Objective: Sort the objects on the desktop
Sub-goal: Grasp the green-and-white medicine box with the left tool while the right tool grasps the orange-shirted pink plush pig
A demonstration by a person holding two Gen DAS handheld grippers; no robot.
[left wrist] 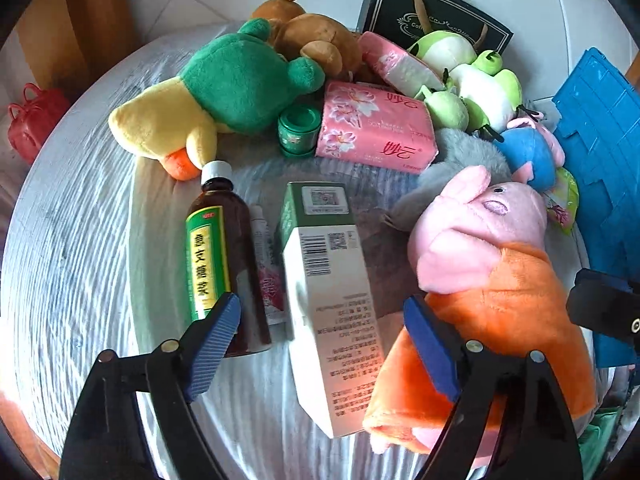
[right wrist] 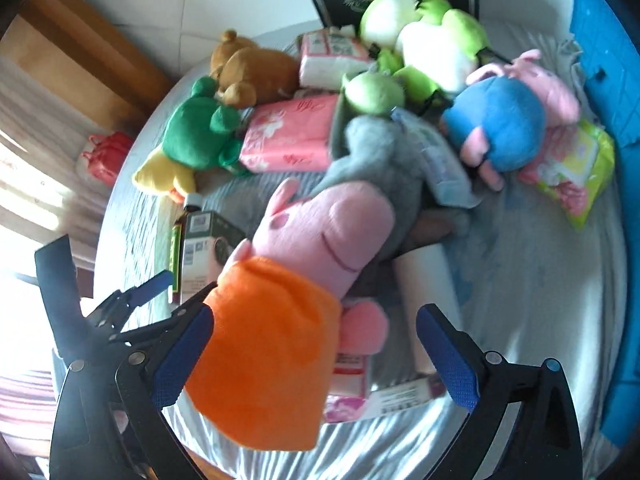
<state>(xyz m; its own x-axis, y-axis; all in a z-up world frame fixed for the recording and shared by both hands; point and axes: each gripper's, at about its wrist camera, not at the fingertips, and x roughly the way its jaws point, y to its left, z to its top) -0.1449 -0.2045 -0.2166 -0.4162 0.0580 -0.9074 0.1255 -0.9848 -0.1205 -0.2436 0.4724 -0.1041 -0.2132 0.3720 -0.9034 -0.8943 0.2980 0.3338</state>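
My left gripper (left wrist: 326, 340) is open above the cloth-covered table (left wrist: 80, 240). A white and green carton (left wrist: 324, 304) lies flat between its fingers without touching the pads. A brown syrup bottle (left wrist: 224, 248) lies just left of the carton, by the left fingertip. My right gripper (right wrist: 318, 356) is open over a pink pig plush in an orange dress (right wrist: 280, 312). The dress fills the left half of the gap and rests against the left pad, while the right pad is clear of it. The same pig plush (left wrist: 480, 280) lies right of the carton.
Piled at the back are a green and yellow duck plush (left wrist: 208, 100), a brown bear (left wrist: 316, 40), pink tissue packs (left wrist: 376, 128), a green jar (left wrist: 298, 130), frog plushes (left wrist: 472, 76), a blue pig plush (left wrist: 528, 152) and a black box (left wrist: 424, 12). A blue crate (left wrist: 600, 160) stands on the right.
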